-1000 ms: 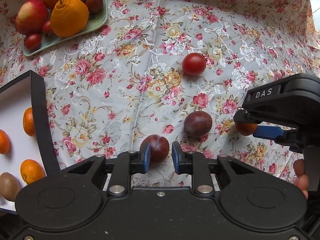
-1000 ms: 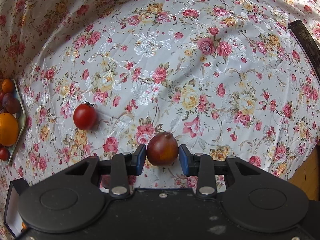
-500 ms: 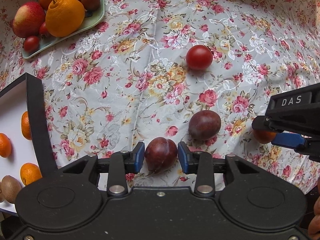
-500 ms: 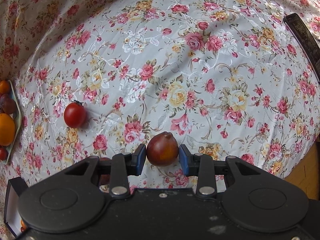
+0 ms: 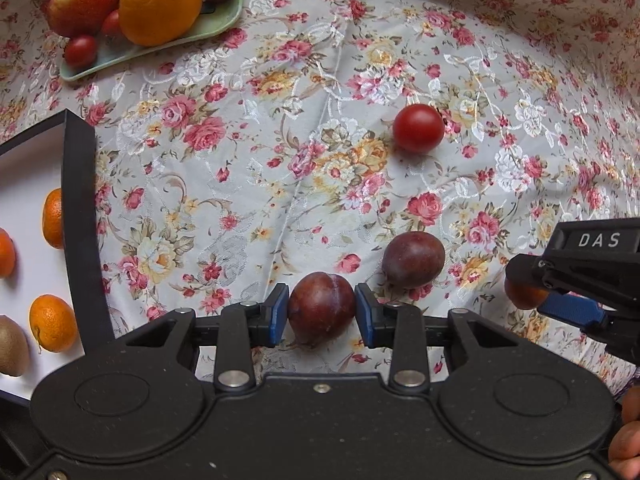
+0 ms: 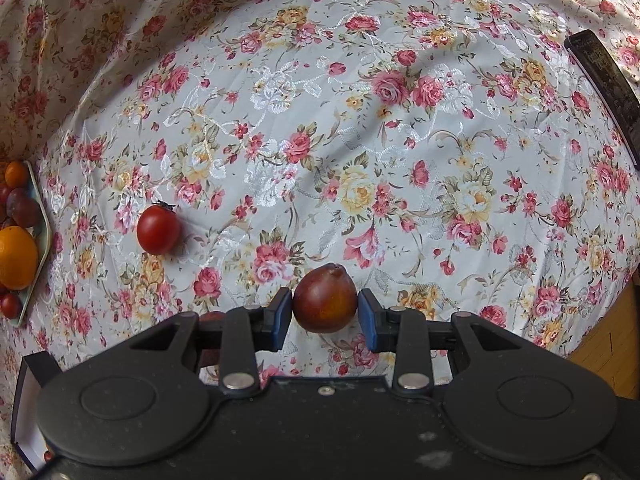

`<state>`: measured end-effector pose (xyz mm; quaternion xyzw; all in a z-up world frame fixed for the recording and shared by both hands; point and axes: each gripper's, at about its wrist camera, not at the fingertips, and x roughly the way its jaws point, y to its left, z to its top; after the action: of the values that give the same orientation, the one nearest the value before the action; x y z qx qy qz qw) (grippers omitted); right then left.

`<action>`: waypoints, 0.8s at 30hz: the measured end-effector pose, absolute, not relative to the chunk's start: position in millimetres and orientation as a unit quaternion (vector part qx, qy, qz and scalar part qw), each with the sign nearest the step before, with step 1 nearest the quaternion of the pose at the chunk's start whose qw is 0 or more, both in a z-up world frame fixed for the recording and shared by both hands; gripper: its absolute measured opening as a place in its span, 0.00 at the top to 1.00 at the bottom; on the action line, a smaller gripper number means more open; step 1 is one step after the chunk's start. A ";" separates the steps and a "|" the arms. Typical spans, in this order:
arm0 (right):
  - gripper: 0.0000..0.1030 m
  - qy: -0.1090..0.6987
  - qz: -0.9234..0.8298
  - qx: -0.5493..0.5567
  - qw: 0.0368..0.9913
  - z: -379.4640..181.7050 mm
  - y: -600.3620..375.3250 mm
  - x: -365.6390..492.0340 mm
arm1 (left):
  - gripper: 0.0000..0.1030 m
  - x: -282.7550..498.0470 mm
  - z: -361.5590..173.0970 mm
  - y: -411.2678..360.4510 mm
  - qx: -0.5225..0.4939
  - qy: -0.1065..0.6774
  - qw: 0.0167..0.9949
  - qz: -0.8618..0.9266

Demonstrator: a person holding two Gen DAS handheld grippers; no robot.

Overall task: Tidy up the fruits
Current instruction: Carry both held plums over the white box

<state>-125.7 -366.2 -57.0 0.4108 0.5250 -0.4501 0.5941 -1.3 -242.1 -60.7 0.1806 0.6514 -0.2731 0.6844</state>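
Observation:
A dark red plum [image 5: 321, 310] sits between the blue pads of my left gripper [image 5: 322, 315], which is shut on it just over the floral cloth. A second plum [image 5: 413, 259] lies just beyond it to the right, and a red tomato [image 5: 418, 129] lies farther out. My right gripper [image 6: 325, 312] is shut on a brown-red pointed fruit [image 6: 325, 304] above the cloth. In the left wrist view the right gripper [image 5: 528, 292] enters from the right edge with that fruit [image 5: 520, 300] half hidden. The tomato [image 6: 158, 230] also shows left of the right gripper.
A green plate [image 5: 224, 20] with an apple, oranges and small fruits stands at the far left. A black-rimmed white tray [image 5: 80, 220] holding mandarins and a kiwi is at the near left. A dark flat object [image 6: 604, 80] lies far right. The table edge [image 6: 600, 320] drops off at the right.
My left gripper widened and moved forward round the plum, which now sits between its pads. The right gripper kept its fruit and drifted slightly right.

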 end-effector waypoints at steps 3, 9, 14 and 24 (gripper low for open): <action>0.65 0.522 -0.446 0.409 0.602 -51.8 -359.3 -119.6 | 0.57 4.7 -45.4 -235.4 0.174 0.635 0.701 -0.274; 0.65 0.525 -0.433 0.399 0.615 -48.8 -340.9 -99.6 | 0.57 24.0 -21.8 -211.2 0.162 0.605 0.738 -0.251; 0.65 0.528 -0.420 0.386 0.629 -48.6 -320.3 -78.5 | 0.57 45.5 -9.8 -186.2 0.132 0.598 0.757 -0.227; 0.65 0.539 -0.367 0.333 0.681 -43.7 -264.9 -33.0 | 0.57 95.2 14.4 -117.2 0.069 0.590 0.787 -0.168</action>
<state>-33.0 -264.9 -43.7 0.3334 0.5393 -0.3670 0.6807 95.2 -117.2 14.4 0.0691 0.5898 -0.1677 0.7869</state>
